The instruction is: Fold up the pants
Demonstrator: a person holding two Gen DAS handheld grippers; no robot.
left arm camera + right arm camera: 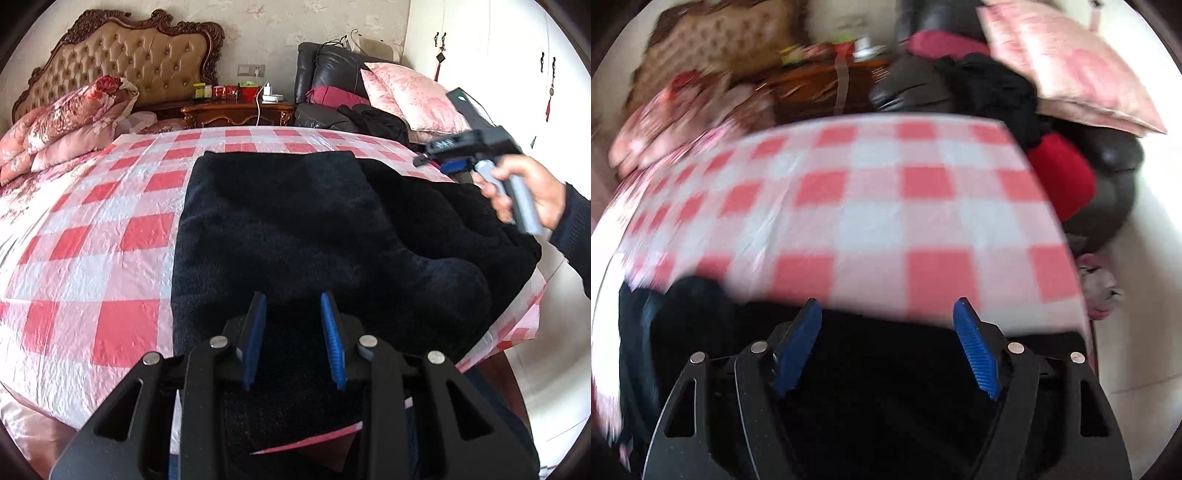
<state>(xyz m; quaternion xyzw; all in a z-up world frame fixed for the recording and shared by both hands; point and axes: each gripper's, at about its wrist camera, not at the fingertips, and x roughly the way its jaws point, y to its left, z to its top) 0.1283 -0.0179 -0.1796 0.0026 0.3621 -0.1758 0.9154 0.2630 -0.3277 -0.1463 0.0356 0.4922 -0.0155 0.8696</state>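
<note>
Dark navy fleece pants [295,221] lie folded on the red-and-white checked bed sheet [110,229]. My left gripper [293,314] is at their near edge, and its blue pads [255,332] are closed on a thick bunch of the fabric, which fills the gap between them. A hand [532,199] holds my right gripper [424,158] above the pants' far right side. In the blurred right wrist view my right gripper [888,314] stands wide open with nothing pinched between its fingers. The dark pants [886,387] lie below it and the checked sheet [886,221] lies beyond.
A folded floral quilt [66,122] lies at the head of the bed on the left. Behind it stand the tufted headboard [136,55] and a wooden nightstand [236,110]. A black leather chair [332,70] holds a pink pillow [410,96] and dark clothes. White wardrobe doors [498,55] are at the right.
</note>
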